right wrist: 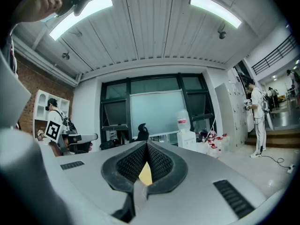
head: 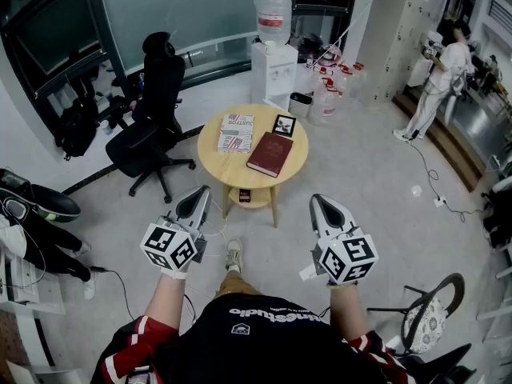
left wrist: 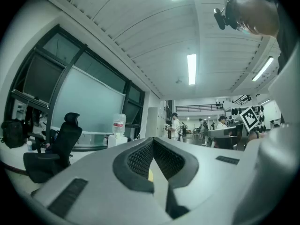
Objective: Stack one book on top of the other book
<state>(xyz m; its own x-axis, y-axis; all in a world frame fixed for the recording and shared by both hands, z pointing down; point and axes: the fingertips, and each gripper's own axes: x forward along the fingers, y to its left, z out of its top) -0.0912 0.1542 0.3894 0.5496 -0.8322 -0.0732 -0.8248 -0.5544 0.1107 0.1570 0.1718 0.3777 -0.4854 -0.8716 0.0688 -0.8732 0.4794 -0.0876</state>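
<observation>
On the table (head: 210, 166), cover print on the red book (head: 270, 154) is too small to read; the dark thing (head: 245, 195) on the shelf beneath cannot be identified.

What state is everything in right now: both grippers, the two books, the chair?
left gripper: shut, empty, short of the table.
right gripper: shut, empty, short of the table.
white book: closed, flat on the round table, nothing on it.
dark red book: closed, flat beside the white one, not stacked.
office chair: unoccupied.
</observation>
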